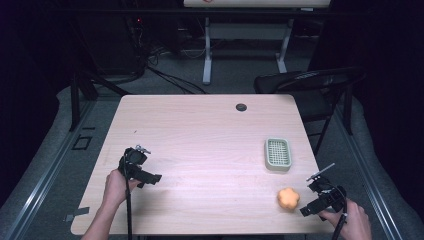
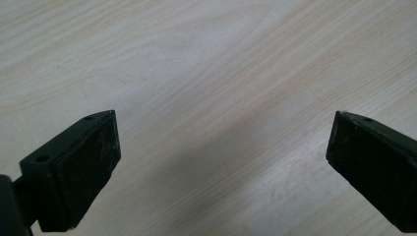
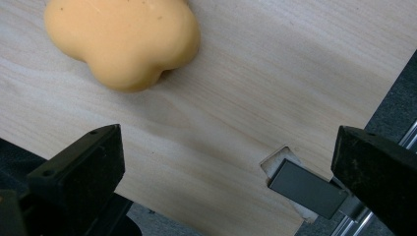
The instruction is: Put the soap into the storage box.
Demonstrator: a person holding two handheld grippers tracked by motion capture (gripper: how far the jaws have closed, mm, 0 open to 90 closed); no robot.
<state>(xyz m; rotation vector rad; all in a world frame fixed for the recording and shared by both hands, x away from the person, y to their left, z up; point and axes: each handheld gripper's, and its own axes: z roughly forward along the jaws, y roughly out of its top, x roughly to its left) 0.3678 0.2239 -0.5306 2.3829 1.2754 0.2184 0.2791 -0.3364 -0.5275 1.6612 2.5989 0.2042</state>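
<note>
An orange lobed soft object (image 1: pixel 288 198) lies near the table's front right corner; in the right gripper view it (image 3: pixel 125 39) sits at the upper left, ahead of the jaws. My right gripper (image 1: pixel 306 210) hangs just to its right at the table edge, open, with nothing between its jaws (image 3: pixel 226 162). At the left side of the table a hand holds my left gripper (image 1: pixel 154 178), open over bare wood (image 2: pixel 223 147). A pale green slotted tray (image 1: pixel 278 153) rests at the right, beyond the orange object.
The wooden table (image 1: pixel 200 145) has a dark cable grommet (image 1: pixel 241 107) near its far edge. A black folding chair (image 1: pixel 310 85) stands past the far right corner. A grey metal bracket (image 3: pixel 307 189) sits in a notch at the table's corner.
</note>
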